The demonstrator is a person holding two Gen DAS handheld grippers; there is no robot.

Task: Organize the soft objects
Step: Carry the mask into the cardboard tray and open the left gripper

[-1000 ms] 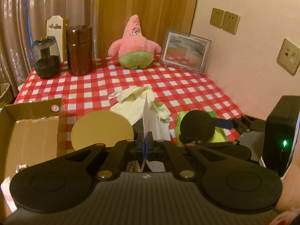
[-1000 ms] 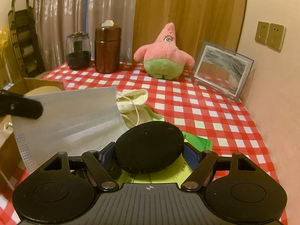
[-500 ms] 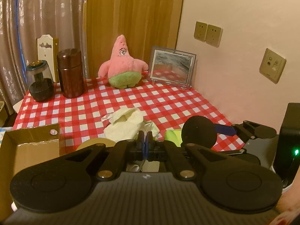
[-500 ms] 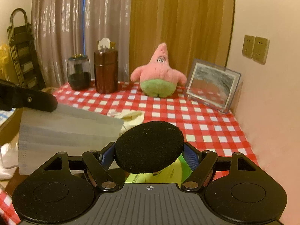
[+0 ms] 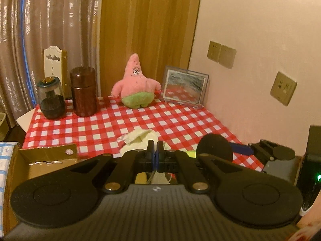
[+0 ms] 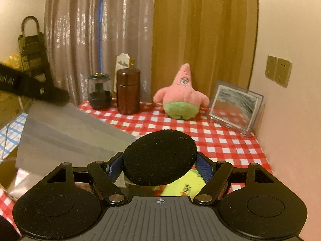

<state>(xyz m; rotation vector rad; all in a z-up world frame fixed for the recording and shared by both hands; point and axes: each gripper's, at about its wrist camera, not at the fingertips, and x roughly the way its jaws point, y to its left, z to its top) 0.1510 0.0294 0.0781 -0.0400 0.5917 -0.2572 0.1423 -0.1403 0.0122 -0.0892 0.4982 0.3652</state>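
The face mask (image 6: 66, 134) is hanging flat and grey in mid-air, left of centre in the right wrist view, above the near edge of the table (image 5: 180, 120); the left gripper (image 5: 154, 153) is pinching its top corner, jaws pressed together on the thin fabric, and in its own view only a sliver of the mask is showing below the fingertips. The right gripper (image 6: 160, 165) is holding a black round sponge pad (image 6: 159, 157), its blue-lined jaws standing wide and clamped on the pad's edges; a yellow-green packet (image 6: 180, 186) is showing under it. A cream cloth (image 5: 140, 138) is lying crumpled on the checked tablecloth just beyond the left fingertips; an open cardboard box (image 5: 36, 166) is sitting at the near left corner; a pink star plush (image 5: 136, 84) is sitting at the far edge, with a brown canister (image 5: 84, 94), a dark glass jar (image 5: 51, 98) and a picture frame (image 5: 183, 88) beside it. Judgement: both items are likely being carried to the box; the mask should be kept clear of the pad, lowered flat into the box, and released only once it is over the opening.
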